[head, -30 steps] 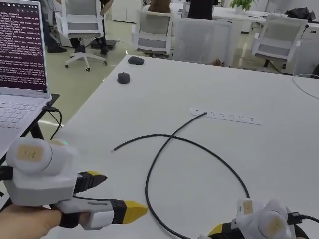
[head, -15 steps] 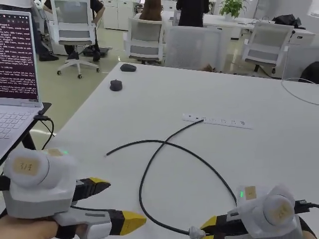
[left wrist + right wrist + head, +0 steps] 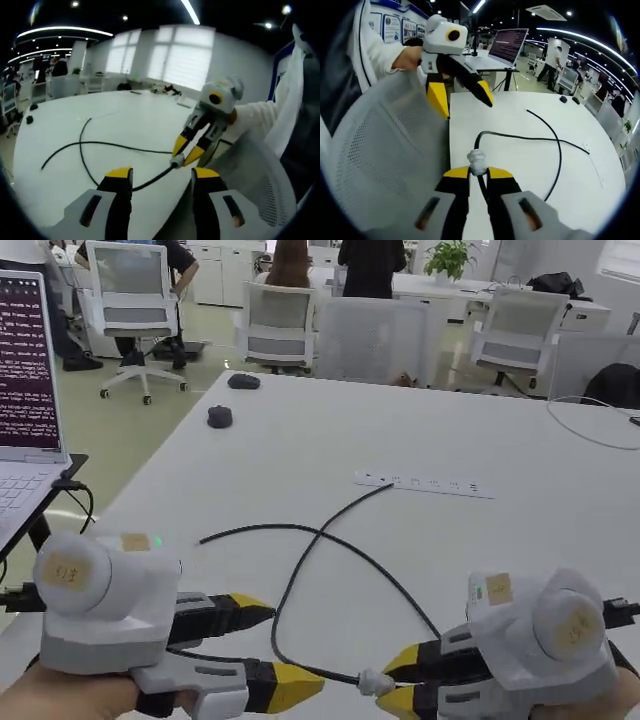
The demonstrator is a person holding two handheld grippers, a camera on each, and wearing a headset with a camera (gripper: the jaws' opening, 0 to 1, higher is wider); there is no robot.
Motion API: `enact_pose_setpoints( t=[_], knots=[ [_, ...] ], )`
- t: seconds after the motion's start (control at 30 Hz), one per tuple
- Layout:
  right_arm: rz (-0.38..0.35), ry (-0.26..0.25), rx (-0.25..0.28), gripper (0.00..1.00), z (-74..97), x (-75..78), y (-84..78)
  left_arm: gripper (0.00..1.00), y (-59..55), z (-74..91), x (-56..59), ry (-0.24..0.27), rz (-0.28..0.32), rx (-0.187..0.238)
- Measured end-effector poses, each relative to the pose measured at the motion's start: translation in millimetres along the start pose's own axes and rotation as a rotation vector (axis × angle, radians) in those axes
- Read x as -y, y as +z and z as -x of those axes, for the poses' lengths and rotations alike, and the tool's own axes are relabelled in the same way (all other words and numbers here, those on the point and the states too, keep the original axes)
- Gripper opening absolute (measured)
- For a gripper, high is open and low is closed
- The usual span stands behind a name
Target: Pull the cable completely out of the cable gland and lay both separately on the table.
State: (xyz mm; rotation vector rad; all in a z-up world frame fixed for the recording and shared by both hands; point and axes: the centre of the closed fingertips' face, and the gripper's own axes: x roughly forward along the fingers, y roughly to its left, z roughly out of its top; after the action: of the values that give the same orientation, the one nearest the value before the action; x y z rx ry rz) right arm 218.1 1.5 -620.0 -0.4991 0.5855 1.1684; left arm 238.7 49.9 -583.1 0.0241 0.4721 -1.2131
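Note:
A long black cable loops over the white table. At its near end sits a small white cable gland, and my right gripper is shut on it just above the table's front edge. In the right gripper view the gland sits between the yellow tips of the right gripper, with the cable running away from it. My left gripper is open, just left of the gland, with nothing between its tips. The left gripper view shows that gripper facing the gland and the right gripper.
A white power strip lies mid-table. Two dark mice rest at the far left corner. A laptop stands on a stand to the left. A mesh chair is close at the table's near edge. Office chairs stand behind.
The right gripper has risen into fuller view with the gland in its jaws, lifting the cable end. The left gripper has shifted slightly right, closer to the gland. The head camera moved too.

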Motion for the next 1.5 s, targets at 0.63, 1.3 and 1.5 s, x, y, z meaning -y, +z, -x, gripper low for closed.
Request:
enact_pose_setpoints(
  t=[0.63,1.3,1.5],
  knots=[
    [0.12,-0.018,0.029,0.1,22.2,-14.5,45.9,0.24,19.9,-14.0,33.3,-0.18,-0.044,0.046],
    [0.21,-0.036,0.041,0.1,28.7,-22.1,70.4,0.16,35.7,3.2,46.3,-0.312,-0.042,0.085],
    [0.255,-0.05,0.08,0.11,28.3,-23.8,78.6,0.15,39.0,7.7,47.7,-0.326,-0.023,0.048]
  ],
)
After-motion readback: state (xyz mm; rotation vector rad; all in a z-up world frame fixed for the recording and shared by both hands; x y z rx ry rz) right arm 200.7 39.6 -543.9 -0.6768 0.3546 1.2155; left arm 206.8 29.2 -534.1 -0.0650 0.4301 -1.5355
